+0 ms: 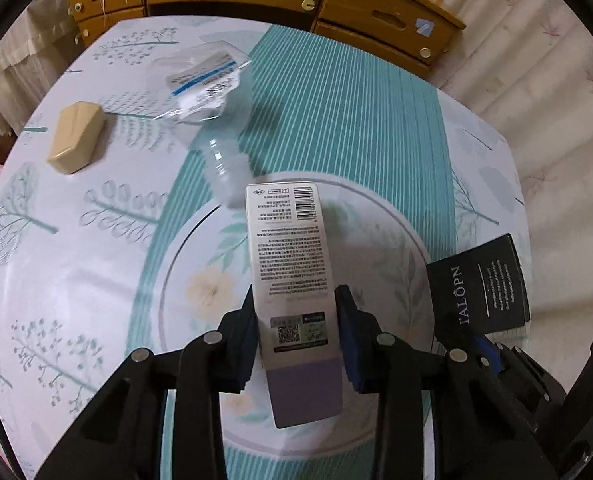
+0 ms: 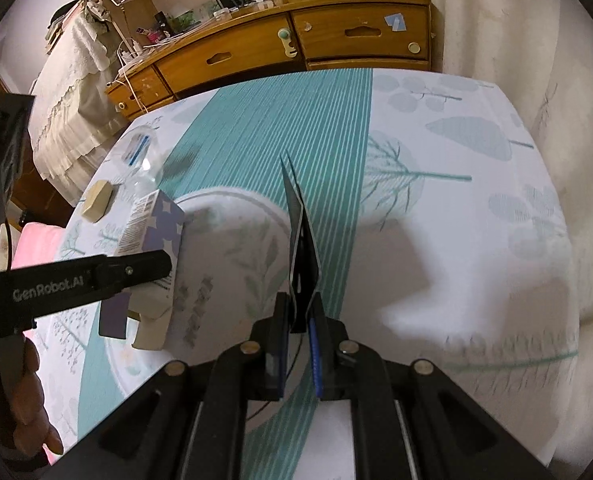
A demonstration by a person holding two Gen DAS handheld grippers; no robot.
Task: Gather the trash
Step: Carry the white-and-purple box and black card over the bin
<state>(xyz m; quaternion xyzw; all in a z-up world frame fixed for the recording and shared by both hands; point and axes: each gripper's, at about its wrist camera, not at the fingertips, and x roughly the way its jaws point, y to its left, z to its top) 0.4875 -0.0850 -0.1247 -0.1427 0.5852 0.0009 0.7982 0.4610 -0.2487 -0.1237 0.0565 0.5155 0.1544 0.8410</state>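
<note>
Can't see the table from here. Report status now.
Left gripper shut on white-and-purple cardboard box. Right gripper shut on black folded card. Clear plastic bottle, beige block remain.

Matt printed cardboard box [image 1: 292, 280]; glossy clear plastic bottle [image 1: 224, 168]; smooth patterned cloth over tabletop [image 1: 76, 240]; varnished wooden drawers [image 2: 288, 48].

Carton [image 1: 292, 280] above plate [image 1: 380, 240], bottle [image 1: 224, 152] behind.

Clear plastic bottle [image 1: 226, 160] at table centre is motion-blurred, cap end hidden behind the white printed carton [image 1: 292, 264]. Small print on black booklet [image 1: 481, 286], right, too small to read. Person's fingers [image 2: 32, 412] cut off at left edge.
</note>
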